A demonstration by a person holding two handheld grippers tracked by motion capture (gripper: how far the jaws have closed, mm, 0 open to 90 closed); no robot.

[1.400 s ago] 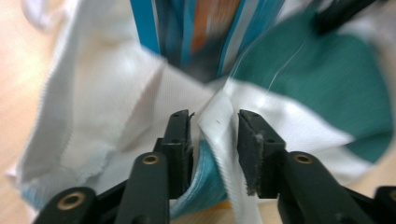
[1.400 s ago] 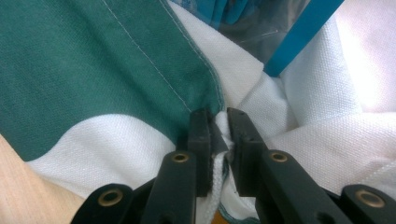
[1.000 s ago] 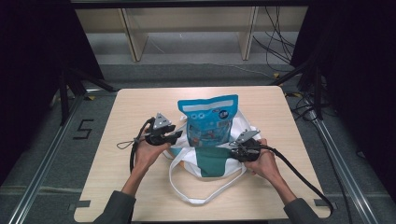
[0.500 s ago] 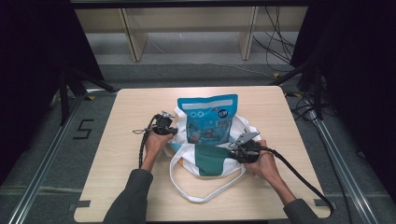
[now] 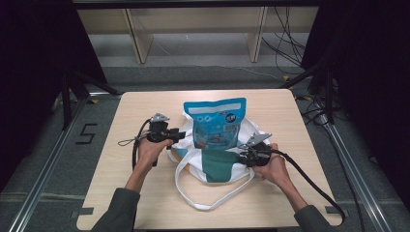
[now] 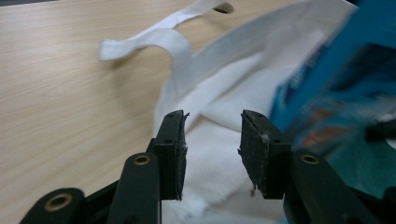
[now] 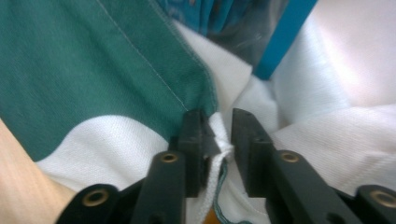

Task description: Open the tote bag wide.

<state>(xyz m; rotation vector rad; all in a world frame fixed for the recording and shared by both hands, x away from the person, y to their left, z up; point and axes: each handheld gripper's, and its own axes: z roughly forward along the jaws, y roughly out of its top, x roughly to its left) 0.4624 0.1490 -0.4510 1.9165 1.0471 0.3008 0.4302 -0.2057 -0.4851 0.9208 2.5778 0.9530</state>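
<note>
A white and green tote bag [image 5: 220,166] lies on the wooden table [image 5: 145,203]. A blue snack pouch [image 5: 217,123] stands in its mouth. My left gripper [image 5: 181,136] sits at the bag's left rim. Its jaws have just been opening and stand apart over the white cloth [image 6: 233,98], with the pouch [image 6: 336,93] to their right; my left gripper [image 6: 212,149] grips nothing. My right gripper [image 5: 241,153] is at the bag's right rim. Its jaws have also just been opening; the rim seam [image 7: 218,135] lies loose between the pads of my right gripper [image 7: 219,140], beside the green panel [image 7: 93,60].
The bag's long white handle [image 5: 212,203] loops toward the near table edge, and another strap [image 6: 154,39] lies on the wood by the left gripper. Cables trail from both grippers. A shelf frame [image 5: 193,29] stands beyond the table.
The left hand pushed in toward the bag's rim and drew back to about where it was. The right hand kept still. The pouch stands as before.
</note>
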